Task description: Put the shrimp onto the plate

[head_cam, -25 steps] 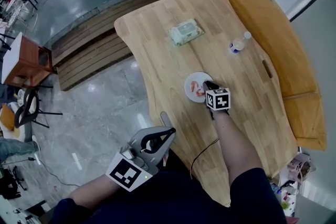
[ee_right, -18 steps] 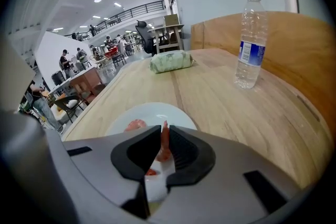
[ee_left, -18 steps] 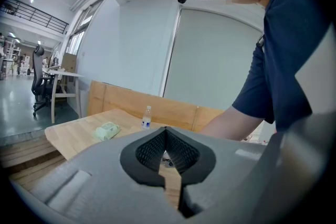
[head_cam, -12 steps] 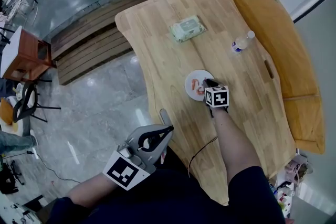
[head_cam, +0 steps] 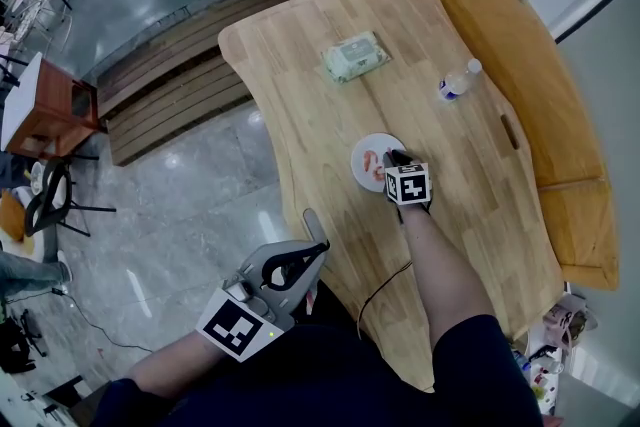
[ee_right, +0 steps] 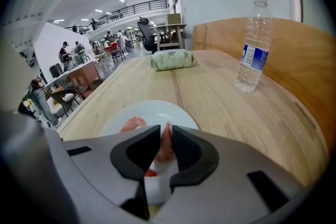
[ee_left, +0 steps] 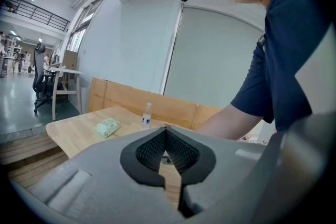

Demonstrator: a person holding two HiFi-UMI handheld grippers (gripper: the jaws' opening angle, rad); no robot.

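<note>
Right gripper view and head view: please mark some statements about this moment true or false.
1. The right hand-held gripper pinches a shrimp over the plate. True.
2. The left hand-held gripper is open above the table. False: its jaws are together with nothing between them, and it is off the table's near edge.
3. The water bottle lies on its side. False: it stands upright on the table.
4. A second shrimp lies on the plate. True.
</note>
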